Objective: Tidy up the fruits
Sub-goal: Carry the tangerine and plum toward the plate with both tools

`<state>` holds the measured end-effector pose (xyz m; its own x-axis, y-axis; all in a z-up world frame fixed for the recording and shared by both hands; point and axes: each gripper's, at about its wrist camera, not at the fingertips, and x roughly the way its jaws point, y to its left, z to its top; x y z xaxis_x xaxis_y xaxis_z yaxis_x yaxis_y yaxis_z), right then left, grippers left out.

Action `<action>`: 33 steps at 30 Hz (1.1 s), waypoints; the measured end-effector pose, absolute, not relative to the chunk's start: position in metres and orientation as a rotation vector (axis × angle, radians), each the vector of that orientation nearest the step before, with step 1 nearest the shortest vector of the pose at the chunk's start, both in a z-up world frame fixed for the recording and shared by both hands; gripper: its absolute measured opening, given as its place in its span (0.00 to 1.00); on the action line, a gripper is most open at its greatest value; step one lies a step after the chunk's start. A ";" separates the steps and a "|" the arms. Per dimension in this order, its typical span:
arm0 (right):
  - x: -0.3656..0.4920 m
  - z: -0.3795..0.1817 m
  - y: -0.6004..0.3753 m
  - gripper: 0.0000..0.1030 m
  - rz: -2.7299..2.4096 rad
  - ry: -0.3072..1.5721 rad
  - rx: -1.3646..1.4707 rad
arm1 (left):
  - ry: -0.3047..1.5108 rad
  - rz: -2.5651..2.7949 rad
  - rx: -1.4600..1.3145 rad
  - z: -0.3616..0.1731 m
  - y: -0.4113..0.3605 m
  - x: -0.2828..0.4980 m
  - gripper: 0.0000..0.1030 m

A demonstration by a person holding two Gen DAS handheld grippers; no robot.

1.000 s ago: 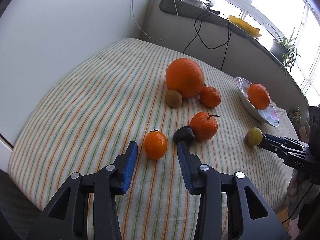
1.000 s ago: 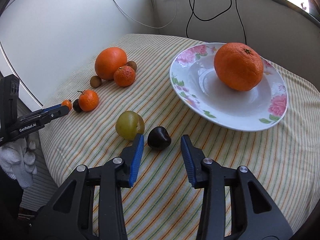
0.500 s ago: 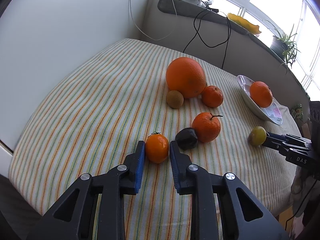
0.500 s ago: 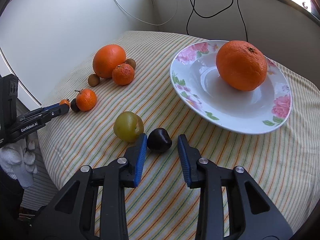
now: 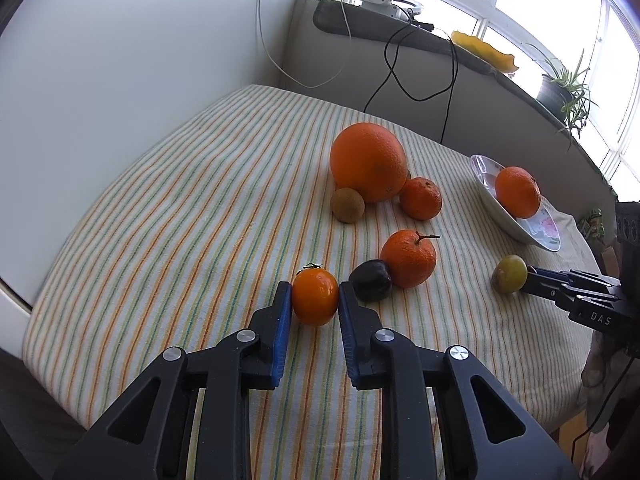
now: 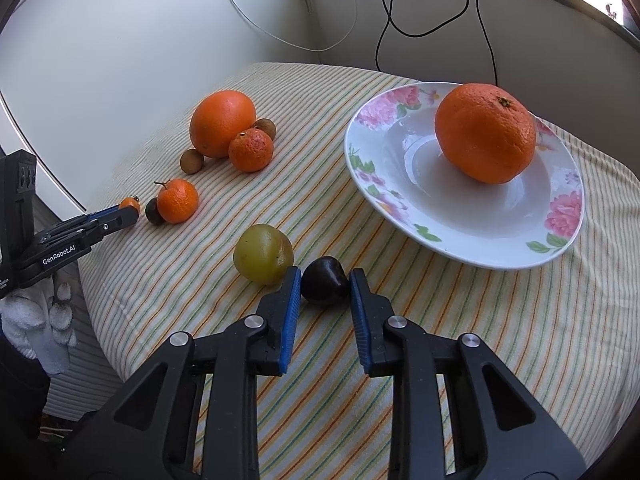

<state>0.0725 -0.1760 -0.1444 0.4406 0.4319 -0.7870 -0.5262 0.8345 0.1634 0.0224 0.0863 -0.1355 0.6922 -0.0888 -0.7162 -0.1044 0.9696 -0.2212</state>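
My left gripper (image 5: 314, 292) is shut on a small orange fruit with a green stalk (image 5: 316, 304) that rests on the striped cloth. A dark plum (image 5: 370, 280) and a stemmed mandarin (image 5: 408, 258) lie just right of it. In the right wrist view, the jaws of my right gripper (image 6: 325, 280) are closing on another dark fruit (image 6: 324, 286), and both blue pads touch its sides. A yellow-green fruit (image 6: 263, 254) sits against the left finger. Behind stands a flowered plate (image 6: 400, 216) holding one orange (image 6: 485, 132).
A large orange (image 5: 368, 162), a mandarin (image 5: 421, 198) and a small brown fruit (image 5: 347, 205) cluster mid-table. Walls close the far side, with hanging cables (image 5: 400, 80) and a sill above. The cloth (image 5: 180, 200) drops off at the near and left edges.
Both grippers closed: the left onto the small orange fruit, the right onto the dark fruit. Neither hand has shifted noticeably.
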 end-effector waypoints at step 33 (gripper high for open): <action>0.067 -0.105 -0.204 0.24 0.600 0.864 -0.032 | 0.722 -0.165 -0.204 -0.092 0.021 0.051 0.21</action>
